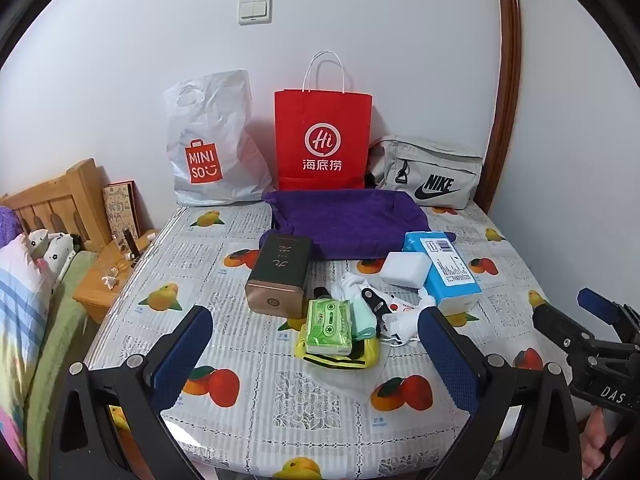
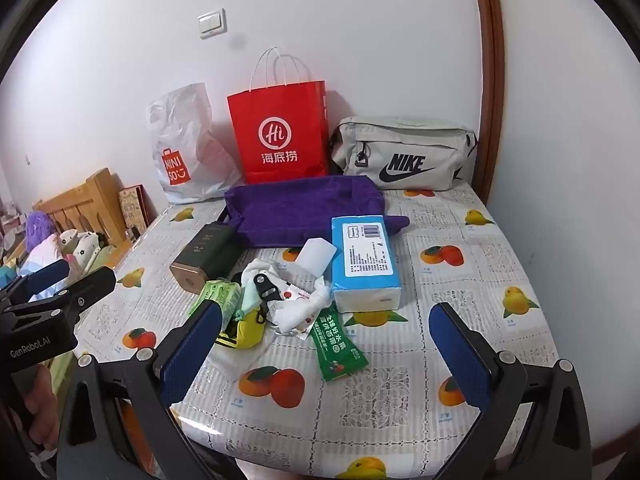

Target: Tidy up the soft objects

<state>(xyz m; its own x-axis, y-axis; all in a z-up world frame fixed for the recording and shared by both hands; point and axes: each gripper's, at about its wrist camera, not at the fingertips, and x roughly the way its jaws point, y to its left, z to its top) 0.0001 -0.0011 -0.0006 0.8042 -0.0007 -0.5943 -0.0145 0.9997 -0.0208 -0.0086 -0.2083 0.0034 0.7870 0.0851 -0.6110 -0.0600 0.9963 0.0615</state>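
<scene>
Nothing sorted yet: both the left gripper and right gripper hang spread wide and empty, socks piled just ahead.

A home bedroom. Left of the tongs lies a bed with a wooden headboard and a nightstand; ahead, a table in a fruit-print cover carries shopping bags against a white wall with a light switch.
</scene>
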